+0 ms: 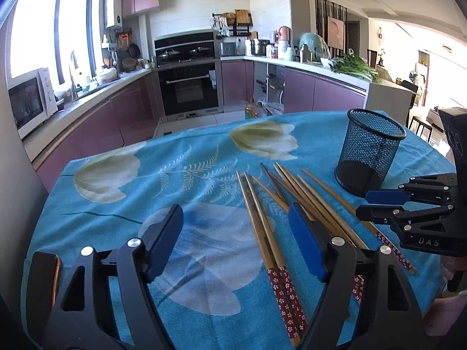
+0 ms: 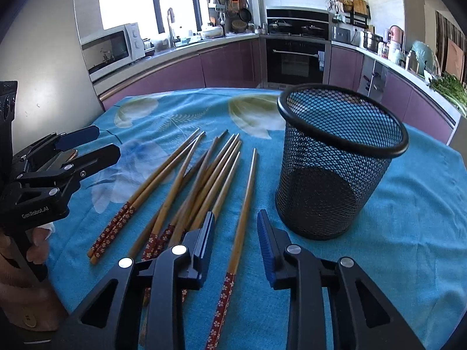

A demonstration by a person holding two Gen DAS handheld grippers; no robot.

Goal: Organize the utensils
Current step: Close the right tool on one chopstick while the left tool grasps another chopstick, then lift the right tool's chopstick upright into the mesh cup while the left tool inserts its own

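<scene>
Right tool narrow, straddling one lone chopstick, pads not pressing yet. Left tool wide, empty, over the chopstick pile on the desk. Risk: the thin stick rolls or pivots when pinched, or swings into the empty mesh cup and tips it.

— Where was this taken?
— A home kitchen, midday light pouring through a tall window at ten o'clock.
— What shows it?
— Mauve cabinet fronts run under a pale counter. A white microwave sits at ten o'clock beside a sink tap. A black built-in oven stands at twelve o'clock, pans on the hob above it.
— Anything lived-in?
— A steel pot, bottles, and leafy greens lie at two o'clock. Nearest, a tabletop under a blue flowered cloth.
</scene>
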